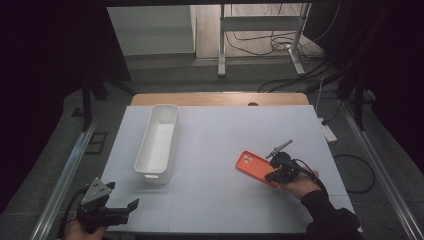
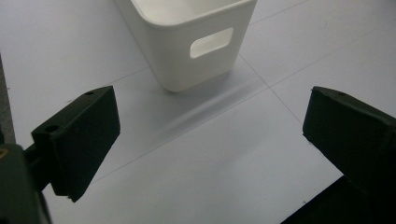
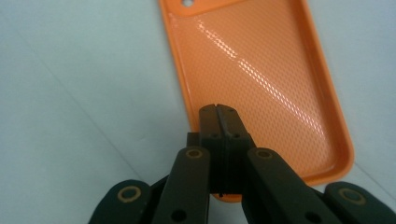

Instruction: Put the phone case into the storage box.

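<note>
An orange phone case (image 1: 254, 167) lies on the white table (image 1: 220, 135), at about four o'clock from the table's middle, hollow side up, with its camera holes toward the ten o'clock end. The right gripper (image 1: 276, 176) sits at the case's five o'clock end, held by a hand (image 1: 301, 184) in a dark sleeve. In the right gripper view its jaws are pressed together, and they appear to pinch the near rim of the phone case (image 3: 266, 79); the ribbed inner face of the case shines beyond them.

A long white bin (image 1: 158, 142) stands at about nine o'clock from the table's middle, its length running roughly from twelve to six o'clock. What shows of its inside is bare white. In the left gripper view the bin (image 2: 196, 42) shows a slot handle cut into its near end wall.

The left gripper (image 1: 120, 210) rests at the table's seven o'clock corner, well apart from the case, pointing toward three o'clock. Its jaws stand wide apart with only table between them.
</note>
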